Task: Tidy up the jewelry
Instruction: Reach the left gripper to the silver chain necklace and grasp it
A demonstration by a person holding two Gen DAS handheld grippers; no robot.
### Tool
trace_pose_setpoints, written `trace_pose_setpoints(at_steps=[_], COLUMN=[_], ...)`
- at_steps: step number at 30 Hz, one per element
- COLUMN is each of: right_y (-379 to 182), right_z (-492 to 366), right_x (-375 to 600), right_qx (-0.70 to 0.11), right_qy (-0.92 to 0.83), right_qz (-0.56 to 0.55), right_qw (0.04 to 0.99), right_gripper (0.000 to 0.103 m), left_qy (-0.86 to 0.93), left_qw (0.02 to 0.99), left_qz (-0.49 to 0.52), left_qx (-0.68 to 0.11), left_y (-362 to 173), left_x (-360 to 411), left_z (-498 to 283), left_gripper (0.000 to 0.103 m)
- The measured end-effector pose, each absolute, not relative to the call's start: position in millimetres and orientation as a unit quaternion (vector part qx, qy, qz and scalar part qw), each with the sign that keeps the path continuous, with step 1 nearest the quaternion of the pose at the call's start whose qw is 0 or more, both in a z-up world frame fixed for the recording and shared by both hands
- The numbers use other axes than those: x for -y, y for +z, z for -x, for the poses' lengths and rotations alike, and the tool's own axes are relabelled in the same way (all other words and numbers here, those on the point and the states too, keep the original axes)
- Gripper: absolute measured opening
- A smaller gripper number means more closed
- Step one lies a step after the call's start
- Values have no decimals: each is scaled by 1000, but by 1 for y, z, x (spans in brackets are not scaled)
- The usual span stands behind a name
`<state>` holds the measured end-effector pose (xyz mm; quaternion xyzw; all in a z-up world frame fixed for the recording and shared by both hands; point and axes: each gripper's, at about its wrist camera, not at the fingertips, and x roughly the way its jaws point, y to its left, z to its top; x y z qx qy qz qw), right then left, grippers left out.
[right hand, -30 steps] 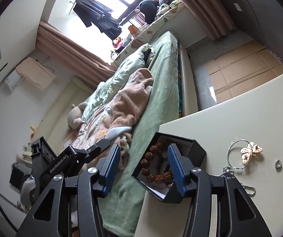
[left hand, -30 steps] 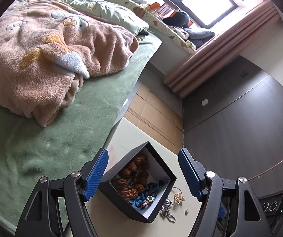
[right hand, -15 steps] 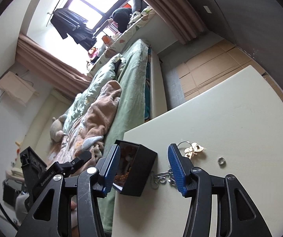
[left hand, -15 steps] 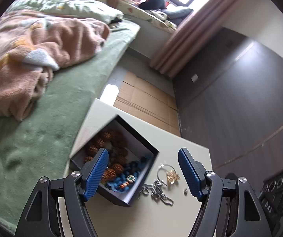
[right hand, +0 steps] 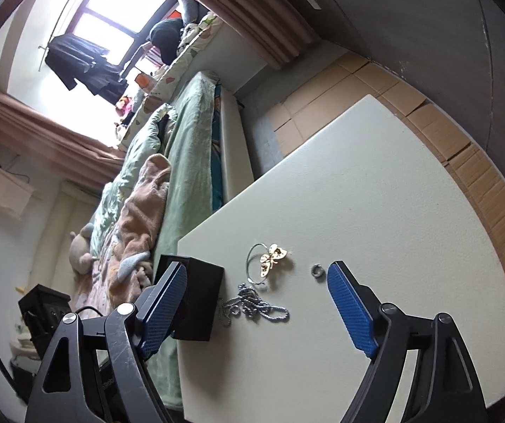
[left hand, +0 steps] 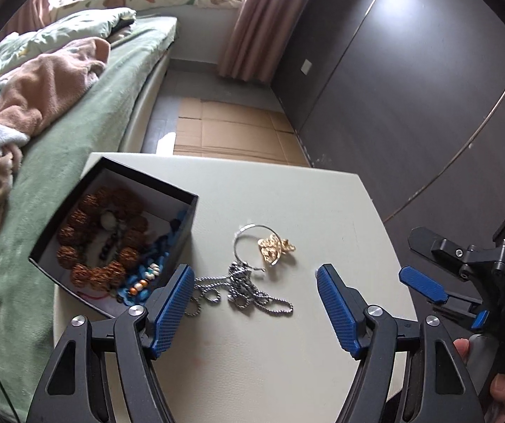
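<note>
Three loose pieces sit on the cream tabletop (left hand: pixel 287 352) beside the open black square jewelry box (left hand: pixel 189 225): a tangled silver ball chain (left hand: pixel 249 292) just beside the box's near corner, a thin silver hoop with gold butterfly charm (left hand: pixel 270 246) a bit further out, and a small silver ring (right hand: pixel 317 270) furthest from the box. Inside the box: a brown bead bracelet (left hand: pixel 94 243) and a blue braided cord (left hand: pixel 147 282).

Left gripper (left hand: pixel 256 306) has its jaws wide with the chain lying between them, not pinched; they've just eased in slightly. Right gripper (right hand: pixel 256 303) has just been opening and stands wide, nothing held.

Risks as I see them:
- Both grippers aim at the same pile, so collision is likely.
- The chain looks snagged with the hoop; lifting one may drag the other.
- The chain could slip the pads or trail over the box wall.
- The box sits at the table edge by the bed; a nudge could tip it off.
- The ring is easy to flick away.
</note>
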<state>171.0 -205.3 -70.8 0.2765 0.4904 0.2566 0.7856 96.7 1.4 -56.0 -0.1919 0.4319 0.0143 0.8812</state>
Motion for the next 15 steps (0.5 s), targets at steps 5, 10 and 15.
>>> trace_pose_setpoints(at_steps=[5, 10, 15], right_y=[-81, -84, -87], right_z=[-173, -173, -174], right_x=[217, 225, 226], right_qx=[-510, -513, -517], right_qy=[233, 222, 219], right_qz=[-281, -285, -284], right_qw=[779, 779, 777], right_gripper=[83, 82, 82], left_qy=[14, 26, 45], left_qw=[867, 857, 855], left_qz=[186, 172, 145], left_qx=[-462, -486, -497], left_y=[-72, -89, -101], left_x=[10, 19, 30], left_z=[-107, -118, -126], left_gripper=[54, 45, 44])
